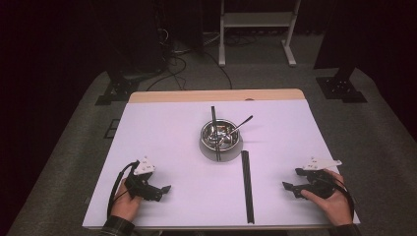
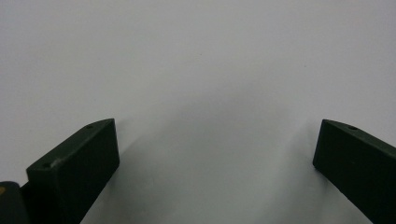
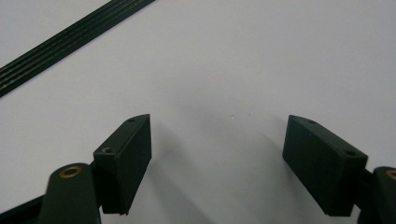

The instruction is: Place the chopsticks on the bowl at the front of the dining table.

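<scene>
A shiny metal bowl (image 1: 221,139) stands in the middle of the white table (image 1: 162,132). A metal spoon (image 1: 241,123) leans out of it to the right, and a thin black stick (image 1: 215,129) lies across it. In front and to the right of the bowl lies a long black strip (image 1: 247,186); the same black strip (image 3: 70,39) crosses the top left of the right gripper view. My left gripper (image 1: 166,189) rests near the front left, open, with bare table between its jaws (image 2: 215,158). My right gripper (image 1: 291,183) rests at the front right, open and empty (image 3: 217,154).
A bare wooden band (image 1: 216,95) runs along the table's far edge. Beyond the table are a white frame (image 1: 255,29) on the grey floor, cables and dark stands. Black base plates sit at both far corners.
</scene>
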Available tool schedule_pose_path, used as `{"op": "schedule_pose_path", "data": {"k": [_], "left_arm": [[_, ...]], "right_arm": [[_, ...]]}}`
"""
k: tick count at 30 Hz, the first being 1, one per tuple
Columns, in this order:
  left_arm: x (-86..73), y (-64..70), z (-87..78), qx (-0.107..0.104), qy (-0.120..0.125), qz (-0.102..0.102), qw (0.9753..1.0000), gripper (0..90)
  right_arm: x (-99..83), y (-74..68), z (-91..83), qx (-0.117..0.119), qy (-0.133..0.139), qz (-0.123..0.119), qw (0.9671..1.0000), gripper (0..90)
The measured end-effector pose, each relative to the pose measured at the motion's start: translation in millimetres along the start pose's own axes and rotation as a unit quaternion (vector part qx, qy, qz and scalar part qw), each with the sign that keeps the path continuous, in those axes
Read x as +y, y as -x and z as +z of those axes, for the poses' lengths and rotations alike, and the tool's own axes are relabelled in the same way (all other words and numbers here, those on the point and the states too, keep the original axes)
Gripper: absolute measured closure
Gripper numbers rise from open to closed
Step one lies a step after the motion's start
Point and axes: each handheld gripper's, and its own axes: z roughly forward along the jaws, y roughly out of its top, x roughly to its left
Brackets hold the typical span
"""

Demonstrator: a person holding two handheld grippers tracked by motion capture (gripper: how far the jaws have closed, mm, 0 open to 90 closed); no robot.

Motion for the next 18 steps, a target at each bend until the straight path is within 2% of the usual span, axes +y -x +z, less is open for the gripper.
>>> {"op": "schedule_pose_path", "data": {"k": [6, 11, 18], "left_arm": [[0.0, 0.1, 0.0, 0.000, 0.000, 0.000, 1.0000, 0.0], [0.0, 0.1, 0.0, 0.000, 0.000, 0.000, 1.0000, 0.0], [0.0, 0.2, 0.0, 0.001, 0.001, 0.001, 1.0000, 0.0]], "right_arm": [[-10.1, 1.4, -5.1, -0.004, 0.016, -0.006, 0.9998, 22.3], [-11.5, -3.4, -4.9, -0.020, 0.012, -0.022, 0.9995, 22.2], [-12.0, -3.4, -4.8, -0.021, 0.014, -0.021, 0.9995, 22.2]]}}
